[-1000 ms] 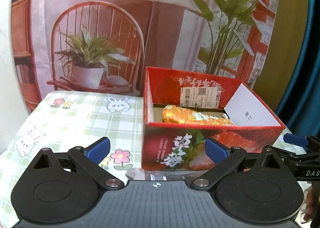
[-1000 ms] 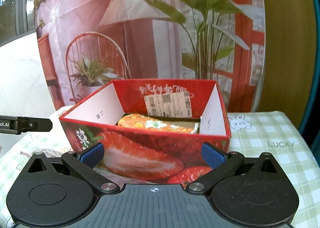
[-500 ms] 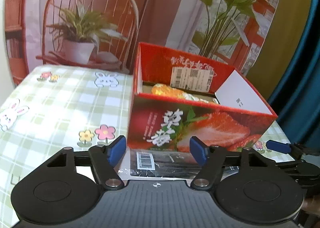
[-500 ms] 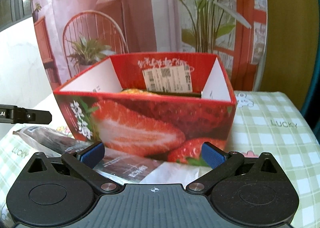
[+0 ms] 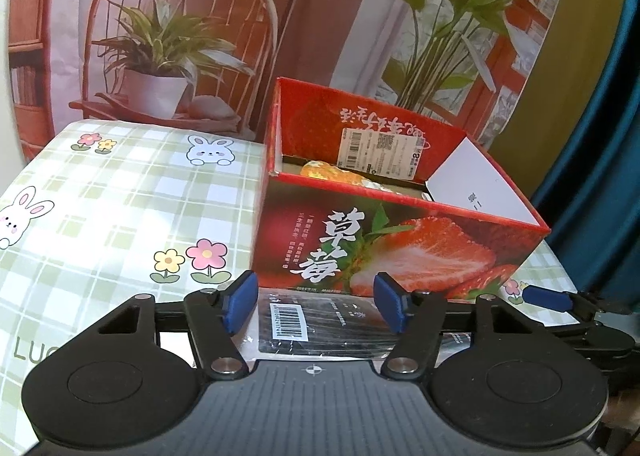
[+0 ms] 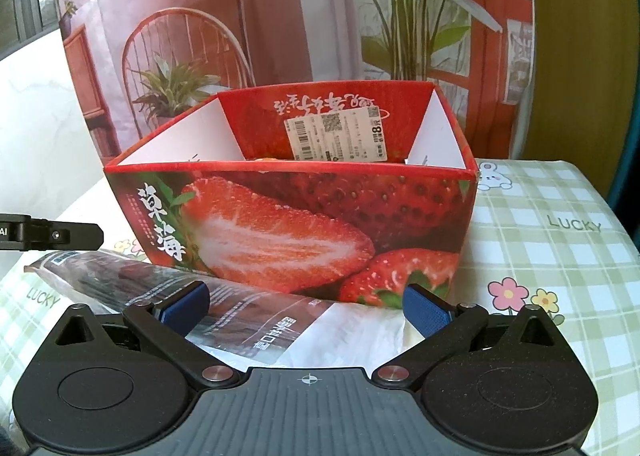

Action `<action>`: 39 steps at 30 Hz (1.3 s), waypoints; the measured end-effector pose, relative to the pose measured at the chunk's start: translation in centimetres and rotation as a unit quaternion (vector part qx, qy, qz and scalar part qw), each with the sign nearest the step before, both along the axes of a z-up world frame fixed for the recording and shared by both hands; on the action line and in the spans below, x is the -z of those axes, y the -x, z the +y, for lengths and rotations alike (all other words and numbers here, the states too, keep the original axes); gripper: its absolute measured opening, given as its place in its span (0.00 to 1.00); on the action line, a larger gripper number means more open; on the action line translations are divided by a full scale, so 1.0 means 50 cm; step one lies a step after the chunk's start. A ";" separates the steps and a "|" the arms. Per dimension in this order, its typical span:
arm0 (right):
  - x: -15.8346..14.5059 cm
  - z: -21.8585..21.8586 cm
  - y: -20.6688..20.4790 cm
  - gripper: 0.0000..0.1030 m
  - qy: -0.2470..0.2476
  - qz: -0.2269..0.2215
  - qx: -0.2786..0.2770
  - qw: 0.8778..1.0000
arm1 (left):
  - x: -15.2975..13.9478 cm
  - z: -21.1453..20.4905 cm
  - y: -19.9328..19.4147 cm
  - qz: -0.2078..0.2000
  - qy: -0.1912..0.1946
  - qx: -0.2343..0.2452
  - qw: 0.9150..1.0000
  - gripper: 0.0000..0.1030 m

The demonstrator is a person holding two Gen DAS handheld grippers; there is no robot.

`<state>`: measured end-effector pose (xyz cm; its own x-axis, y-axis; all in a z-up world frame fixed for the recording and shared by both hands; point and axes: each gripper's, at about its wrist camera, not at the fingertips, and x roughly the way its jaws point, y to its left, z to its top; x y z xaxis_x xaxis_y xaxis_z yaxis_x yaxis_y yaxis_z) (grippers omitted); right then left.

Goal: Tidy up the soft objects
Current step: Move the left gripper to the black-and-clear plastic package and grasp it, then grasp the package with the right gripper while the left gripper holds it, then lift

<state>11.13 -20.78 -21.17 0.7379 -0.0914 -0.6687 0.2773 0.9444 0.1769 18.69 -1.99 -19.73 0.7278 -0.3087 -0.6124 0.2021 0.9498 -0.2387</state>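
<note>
1. The left tongs (image 5: 316, 306) sit low over the table (image 5: 120, 208). Their blue pads (image 5: 239, 306) have just been closing in, with the end of a dark bag (image 5: 320, 330) between them. I cannot tell if the pads press on it yet; a small gap shows on each side.
2. The right tongs (image 6: 306, 306) are wide open over the other end of the same bag (image 6: 168, 292). The pads do not touch it.
3. The bag lies flat, just past both tongs, right against the front wall of the red box (image 5: 400, 248).
4. The box blocks the way ahead of both tongs. There is open cloth to the left of the left tongs and to the right of the right tongs.
5. Inside the box lies an orange pack (image 5: 336, 175). The front wall hides most of it.
6. The tongs' black bodies cover the near part of the bag.
7. The small words on the bag are too tiny to read.
</note>
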 end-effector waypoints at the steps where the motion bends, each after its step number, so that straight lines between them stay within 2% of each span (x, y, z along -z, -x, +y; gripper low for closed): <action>1: -0.001 0.001 0.001 0.99 0.000 -0.001 -0.001 1.000 | -0.003 0.003 0.002 -0.001 0.001 -0.002 1.000 0.65; 13: -0.023 0.009 0.016 0.98 0.000 -0.018 -0.012 1.000 | -0.008 0.038 0.026 0.006 0.021 -0.017 1.000 0.65; 18: -0.018 0.003 0.018 0.98 -0.006 -0.007 -0.003 1.000 | 0.003 0.033 0.020 0.017 0.018 -0.013 1.000 0.65; 27: 0.028 -0.011 0.017 0.99 -0.056 0.034 0.007 0.998 | 0.045 0.036 -0.012 0.063 0.029 -0.012 0.997 0.65; 39: 0.049 -0.033 0.000 1.00 -0.116 0.057 0.008 0.992 | 0.060 0.028 -0.040 0.083 0.035 0.001 0.996 0.65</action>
